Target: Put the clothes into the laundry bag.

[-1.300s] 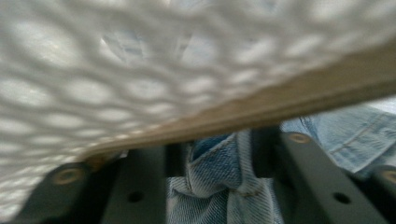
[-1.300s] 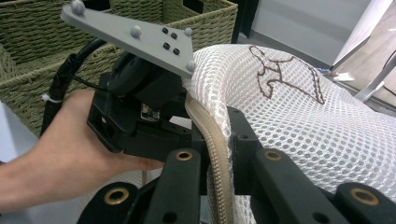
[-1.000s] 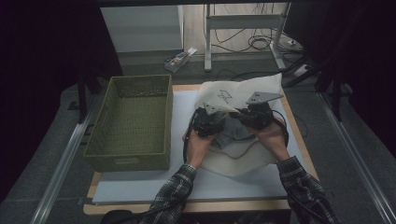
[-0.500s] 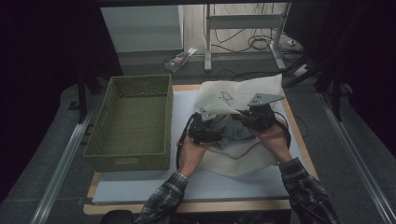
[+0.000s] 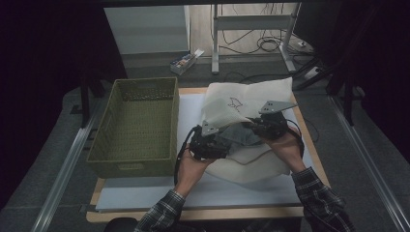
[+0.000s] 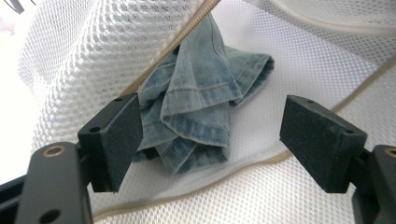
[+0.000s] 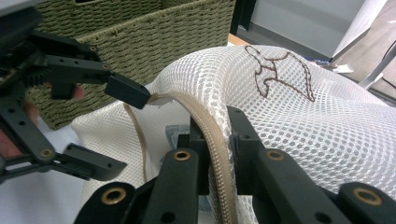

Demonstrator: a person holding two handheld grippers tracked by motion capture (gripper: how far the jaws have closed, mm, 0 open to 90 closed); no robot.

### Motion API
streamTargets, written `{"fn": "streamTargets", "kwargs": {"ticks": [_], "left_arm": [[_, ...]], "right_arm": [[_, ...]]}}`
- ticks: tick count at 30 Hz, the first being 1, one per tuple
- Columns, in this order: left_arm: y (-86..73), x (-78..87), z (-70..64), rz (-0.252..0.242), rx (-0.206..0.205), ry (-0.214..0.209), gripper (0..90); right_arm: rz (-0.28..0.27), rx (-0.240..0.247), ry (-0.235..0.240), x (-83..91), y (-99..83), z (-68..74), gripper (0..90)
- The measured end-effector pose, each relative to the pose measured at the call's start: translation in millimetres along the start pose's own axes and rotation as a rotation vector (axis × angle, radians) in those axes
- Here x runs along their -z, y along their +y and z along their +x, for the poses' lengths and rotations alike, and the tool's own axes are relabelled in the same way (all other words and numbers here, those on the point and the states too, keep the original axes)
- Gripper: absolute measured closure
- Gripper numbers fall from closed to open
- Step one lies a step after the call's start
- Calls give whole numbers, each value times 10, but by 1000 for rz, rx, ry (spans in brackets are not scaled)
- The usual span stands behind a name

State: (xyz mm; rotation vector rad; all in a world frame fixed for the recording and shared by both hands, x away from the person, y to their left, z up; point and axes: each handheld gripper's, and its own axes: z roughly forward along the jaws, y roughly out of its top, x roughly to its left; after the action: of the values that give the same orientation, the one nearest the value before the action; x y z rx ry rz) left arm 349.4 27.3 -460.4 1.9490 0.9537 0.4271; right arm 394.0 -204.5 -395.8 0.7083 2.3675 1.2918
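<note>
A white mesh laundry bag [image 5: 246,99] with a stitched bird [image 7: 275,70] lies on the table's white mat [image 5: 193,191]. My right gripper [image 7: 217,135] is shut on the bag's beige zipper edge [image 7: 205,119] and holds the upper flap up. Inside the mouth lies a crumpled piece of light blue denim [image 6: 201,107], also seen from above as denim [image 5: 239,135]. My left gripper [image 6: 217,135] is open at the mouth, its pads on either side of the denim without pressing it. In the right gripper view the left gripper [image 7: 112,128] stands open at the left.
An olive woven basket [image 5: 135,125] stands left of the bag, on the table's left half. The mat's bare front strip lies between the bag and the person's plaid sleeves [image 5: 319,203]. Past the table's far edge are a small box [image 5: 186,60] and a metal stand with cables.
My left gripper has drawn back a little toward the person. The bag's mouth gapes wider and the denim shows in it. The right gripper has barely moved.
</note>
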Motion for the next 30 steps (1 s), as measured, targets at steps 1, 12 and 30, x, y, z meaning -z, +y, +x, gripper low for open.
{"fn": "streamTargets", "kwargs": {"ticks": [1, 12, 30], "left_arm": [[-20, 28, -8, -1, 0, -11, 203], [-134, 236, -43, -13, -14, -50, 160], [-355, 533, -121, -33, -24, -100, 117]], "right_arm": [[1, 1, -1, 5, -6, 3, 816], [14, 7, -5, 40, -83, 46, 809], [35, 14, -16, 92, -247, 153, 806]]}}
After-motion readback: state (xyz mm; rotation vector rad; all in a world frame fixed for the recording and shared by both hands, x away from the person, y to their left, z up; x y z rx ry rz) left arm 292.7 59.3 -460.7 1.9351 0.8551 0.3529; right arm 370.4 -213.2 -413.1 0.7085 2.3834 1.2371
